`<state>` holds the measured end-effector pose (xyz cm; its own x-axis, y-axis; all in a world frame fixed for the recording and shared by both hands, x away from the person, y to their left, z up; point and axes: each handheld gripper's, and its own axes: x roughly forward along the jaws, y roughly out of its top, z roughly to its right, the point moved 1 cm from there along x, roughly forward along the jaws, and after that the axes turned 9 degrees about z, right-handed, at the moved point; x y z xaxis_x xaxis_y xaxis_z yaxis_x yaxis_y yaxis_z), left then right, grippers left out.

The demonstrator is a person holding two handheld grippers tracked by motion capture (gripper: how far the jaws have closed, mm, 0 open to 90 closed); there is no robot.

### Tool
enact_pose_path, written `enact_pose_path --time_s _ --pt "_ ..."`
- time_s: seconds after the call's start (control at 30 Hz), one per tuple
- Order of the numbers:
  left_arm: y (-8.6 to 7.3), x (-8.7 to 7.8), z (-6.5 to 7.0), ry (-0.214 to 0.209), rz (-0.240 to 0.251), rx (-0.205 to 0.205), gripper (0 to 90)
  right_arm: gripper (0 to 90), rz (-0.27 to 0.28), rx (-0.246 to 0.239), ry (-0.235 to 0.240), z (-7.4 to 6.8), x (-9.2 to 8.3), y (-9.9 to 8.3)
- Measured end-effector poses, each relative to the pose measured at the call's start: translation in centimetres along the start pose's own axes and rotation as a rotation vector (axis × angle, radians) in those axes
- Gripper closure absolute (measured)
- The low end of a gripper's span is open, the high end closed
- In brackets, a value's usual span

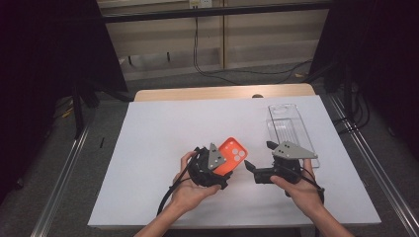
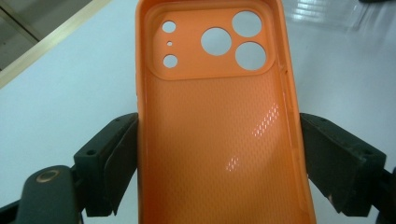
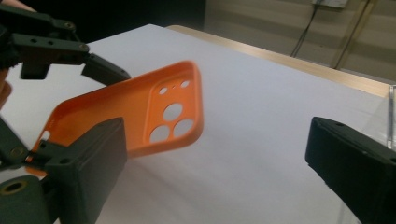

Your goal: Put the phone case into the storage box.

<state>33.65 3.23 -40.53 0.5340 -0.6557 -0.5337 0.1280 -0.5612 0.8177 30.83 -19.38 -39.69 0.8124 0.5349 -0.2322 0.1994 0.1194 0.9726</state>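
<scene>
An orange phone case (image 1: 234,151) with round camera cutouts is held above the white tabletop (image 1: 158,133) near its middle front. My left gripper (image 1: 225,168) is shut on it, jaws pressing its two long edges. In the left gripper view the case (image 2: 219,140) shows its hollow inner side, cutouts at the far end, between the left gripper (image 2: 219,161) jaws. My right gripper (image 1: 259,156) is open just to the right, jaws pointing left toward the case with nothing between them. In the right gripper view the case (image 3: 116,107) hangs tilted ahead of the right gripper (image 3: 217,135).
A clear plastic package (image 1: 291,129) lies flat on the right side of the table, just behind my right hand; its edge (image 3: 390,116) appears in the right gripper view. A wooden table edge (image 1: 222,92) runs along the back. Cables trail on the floor beyond.
</scene>
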Motion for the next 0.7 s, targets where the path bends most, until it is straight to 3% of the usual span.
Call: enact_pose_path --time_s 0.2,0.37,0.5,0.6,0.7 --pt "0.1 -0.3 0.1 0.038 0.029 0.018 15.9 5.7 -0.017 0.01 0.001 0.2 0.4 1.0" --pt "0.1 -0.4 0.5 0.046 0.023 0.057 15.9 5.7 -0.103 0.05 0.023 0.4 1.0 0.8" --pt "0.0 -0.3 0.8 0.063 0.033 0.075 15.9 6.7 -0.11 0.078 0.01 0.5 0.9 0.8" --pt "0.0 -0.5 0.8 0.092 0.049 0.101 15.9 6.7 -0.113 0.096 0.018 0.6 0.9 1.0" --pt "0.1 -0.6 0.7 0.119 0.065 0.098 16.0 5.8 -0.135 0.098 0.039 0.4 1.1 1.0"
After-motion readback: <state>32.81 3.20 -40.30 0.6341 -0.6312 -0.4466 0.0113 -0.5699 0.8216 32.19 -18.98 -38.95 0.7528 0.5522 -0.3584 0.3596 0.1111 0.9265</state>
